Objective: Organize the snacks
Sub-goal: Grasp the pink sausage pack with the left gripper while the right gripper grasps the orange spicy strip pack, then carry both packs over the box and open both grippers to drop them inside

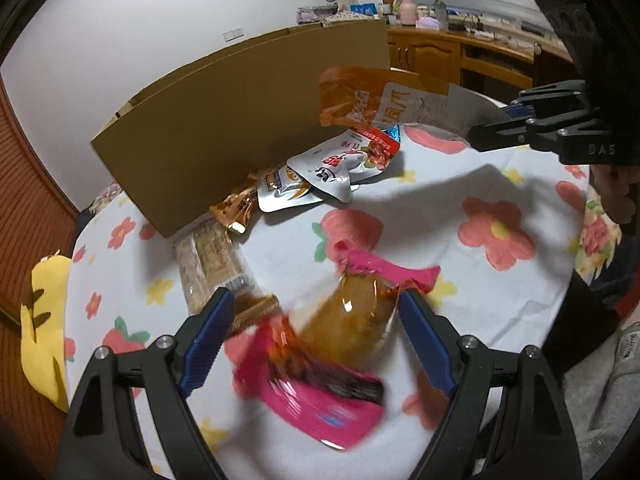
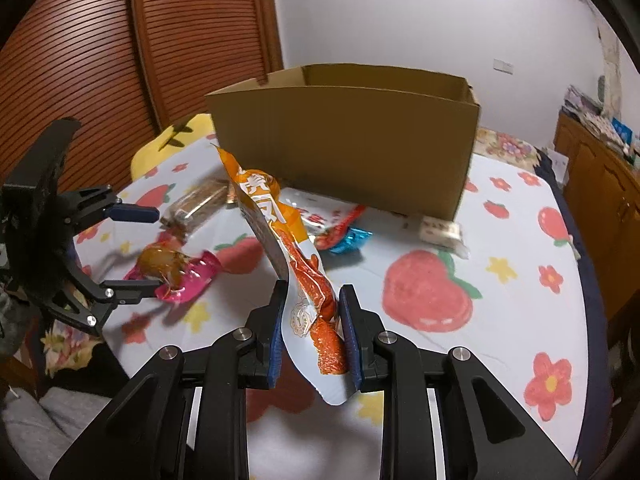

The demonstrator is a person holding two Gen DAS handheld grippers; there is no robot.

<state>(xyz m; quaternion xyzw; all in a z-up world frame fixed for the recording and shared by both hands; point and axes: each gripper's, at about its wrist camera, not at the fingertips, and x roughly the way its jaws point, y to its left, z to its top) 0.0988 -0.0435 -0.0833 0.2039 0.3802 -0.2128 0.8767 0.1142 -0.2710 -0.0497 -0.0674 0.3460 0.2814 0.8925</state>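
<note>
The right wrist view shows the right gripper (image 2: pixel 313 334) clamped on an orange pouch (image 2: pixel 292 256), its long axis running from the jaws up toward the box (image 2: pixel 348 140) at frame centre. The left wrist view shows that pouch (image 1: pixel 348 98) only as a blur at upper centre, against the box (image 1: pixel 224 128).

The left gripper (image 1: pixel 316 336) stands wide, both jaws straddling a pink packet (image 1: pixel 320 372) that lies on the desk (image 1: pixel 460 288), blurred, its long axis tilting from lower centre to upper right. The right view shows the packet (image 2: pixel 176 272) at centre left, between the left gripper's (image 2: pixel 148 248) fingers.

White pouches (image 1: pixel 332 172) lie by the box.
</note>
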